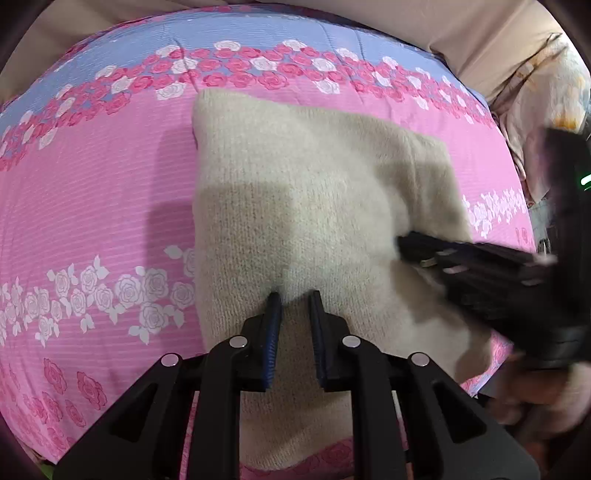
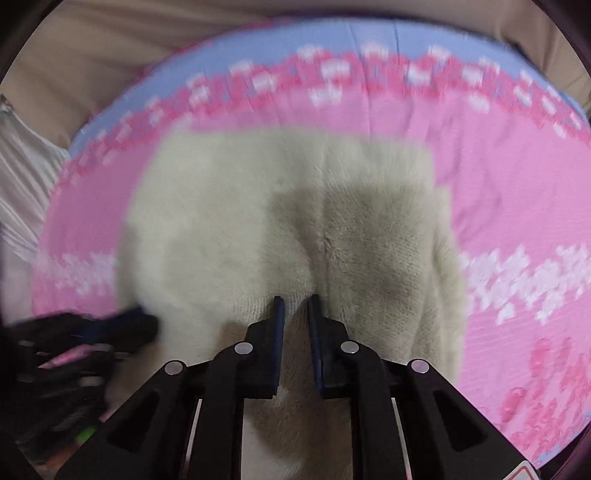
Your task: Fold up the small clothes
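A cream knitted garment (image 1: 295, 192) lies folded on a pink bed sheet with rose print (image 1: 92, 192). My left gripper (image 1: 294, 297) is shut on a pinch of its near edge, with knit bunched between the fingers. My right gripper (image 2: 294, 301) is also shut on a fold of the same garment (image 2: 258, 221), near a seam. In the left wrist view the right gripper (image 1: 402, 242) reaches in from the right over the garment. In the right wrist view the left gripper (image 2: 147, 317) shows blurred at the lower left edge of the garment.
The sheet (image 2: 517, 206) has a blue band with roses along its far side (image 1: 258, 33). Beige fabric (image 1: 461, 33) lies behind the bed. A pale patterned cloth (image 1: 546, 103) is at the far right, and a striped white cloth (image 2: 22, 177) at the left.
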`<act>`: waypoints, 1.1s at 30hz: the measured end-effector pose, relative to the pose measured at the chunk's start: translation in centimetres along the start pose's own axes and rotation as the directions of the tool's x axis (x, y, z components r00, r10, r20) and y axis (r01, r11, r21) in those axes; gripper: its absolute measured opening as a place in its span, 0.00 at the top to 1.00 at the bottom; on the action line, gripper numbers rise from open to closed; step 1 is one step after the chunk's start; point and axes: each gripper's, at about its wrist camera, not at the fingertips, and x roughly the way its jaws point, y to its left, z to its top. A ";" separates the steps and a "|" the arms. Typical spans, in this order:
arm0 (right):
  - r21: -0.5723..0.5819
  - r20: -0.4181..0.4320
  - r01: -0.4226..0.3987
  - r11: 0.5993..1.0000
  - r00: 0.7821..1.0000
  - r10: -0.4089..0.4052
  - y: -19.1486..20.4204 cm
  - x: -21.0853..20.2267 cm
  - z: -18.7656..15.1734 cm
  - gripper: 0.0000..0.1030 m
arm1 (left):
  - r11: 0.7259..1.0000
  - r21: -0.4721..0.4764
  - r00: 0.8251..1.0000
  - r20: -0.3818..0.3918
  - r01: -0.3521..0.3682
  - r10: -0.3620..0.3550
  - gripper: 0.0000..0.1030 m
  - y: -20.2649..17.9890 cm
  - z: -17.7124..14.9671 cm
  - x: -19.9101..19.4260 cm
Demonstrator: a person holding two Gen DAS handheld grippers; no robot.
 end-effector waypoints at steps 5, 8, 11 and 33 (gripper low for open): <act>0.029 0.057 -0.021 0.999 0.998 0.019 -0.5 -3.8 0.2 0.87 | 1.000 0.007 1.000 -0.010 0.001 -0.001 0.85 0.4 0.0 -0.1; 0.037 -0.016 0.011 0.999 1.000 -0.010 -1.7 -0.4 -0.3 0.94 | 1.000 0.012 1.000 -0.013 -0.003 0.003 0.85 0.2 0.2 0.1; 0.086 0.000 -0.027 0.996 1.000 0.027 -2.1 -0.7 -0.3 0.97 | 1.000 0.021 1.000 -0.014 -0.015 0.015 0.85 0.0 0.2 0.2; 0.247 0.058 -0.160 0.956 0.987 0.150 -5.2 -2.5 -2.1 0.62 | 0.903 -0.308 0.953 0.050 0.299 -0.299 0.68 7.9 0.3 -0.4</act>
